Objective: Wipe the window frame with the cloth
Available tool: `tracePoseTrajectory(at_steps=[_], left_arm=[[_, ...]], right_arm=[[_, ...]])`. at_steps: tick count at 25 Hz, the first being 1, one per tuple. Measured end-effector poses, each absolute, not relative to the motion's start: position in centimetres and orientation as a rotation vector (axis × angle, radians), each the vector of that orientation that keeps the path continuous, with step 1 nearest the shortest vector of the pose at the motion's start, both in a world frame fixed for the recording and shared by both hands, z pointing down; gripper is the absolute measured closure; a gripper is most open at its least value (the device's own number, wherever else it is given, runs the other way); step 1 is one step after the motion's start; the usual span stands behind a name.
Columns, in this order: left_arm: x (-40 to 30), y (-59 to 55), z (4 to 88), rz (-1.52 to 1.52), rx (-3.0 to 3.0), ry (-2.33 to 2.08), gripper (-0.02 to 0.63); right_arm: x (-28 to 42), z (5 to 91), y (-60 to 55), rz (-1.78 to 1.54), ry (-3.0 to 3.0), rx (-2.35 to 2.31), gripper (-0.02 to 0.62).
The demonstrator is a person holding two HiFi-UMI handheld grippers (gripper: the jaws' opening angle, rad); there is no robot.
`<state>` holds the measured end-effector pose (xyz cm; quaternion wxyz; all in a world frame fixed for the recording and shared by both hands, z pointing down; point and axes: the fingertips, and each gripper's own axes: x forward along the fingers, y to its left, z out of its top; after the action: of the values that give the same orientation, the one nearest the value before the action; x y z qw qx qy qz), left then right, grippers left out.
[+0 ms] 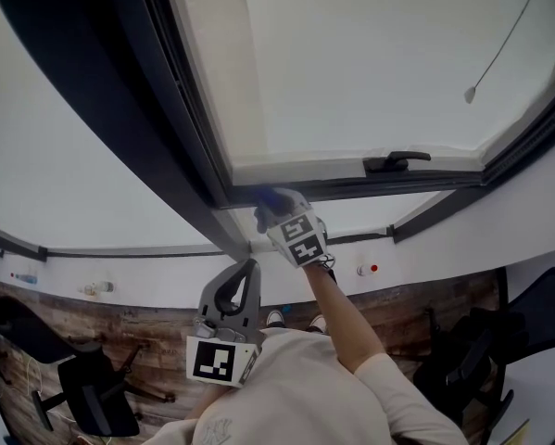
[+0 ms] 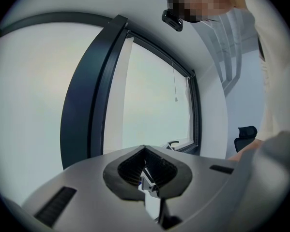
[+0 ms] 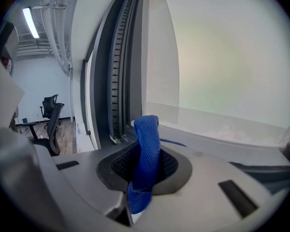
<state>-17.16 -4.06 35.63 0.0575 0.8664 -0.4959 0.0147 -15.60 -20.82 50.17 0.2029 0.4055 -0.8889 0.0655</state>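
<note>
Cloth pressed into the frame corner

The right gripper (image 1: 270, 204) is clamped on the blue cloth (image 3: 145, 153), whose free end touches the dark window frame (image 1: 166, 109) at its corner, well left of the handle (image 1: 396, 161). The left gripper (image 1: 249, 269) hangs lower, near the person's chest, jaws together and empty, apart from the frame.

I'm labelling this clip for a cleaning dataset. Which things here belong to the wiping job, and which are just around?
Part of the job: cloth, held in the right gripper; window frame.
Just around: left gripper, shut and empty; window handle; blind cord; office chair.
</note>
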Motion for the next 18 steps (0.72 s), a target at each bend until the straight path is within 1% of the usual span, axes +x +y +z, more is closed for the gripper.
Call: tracePoseTrajectory(at_steps=[18], left_arm=[[-14.1, -4.4, 35.6, 0.045, 2.660, -1.445, 0.597]], right_arm=[[-10.7, 50.0, -21.0, 0.219, -2.466, 1.215, 0.535]])
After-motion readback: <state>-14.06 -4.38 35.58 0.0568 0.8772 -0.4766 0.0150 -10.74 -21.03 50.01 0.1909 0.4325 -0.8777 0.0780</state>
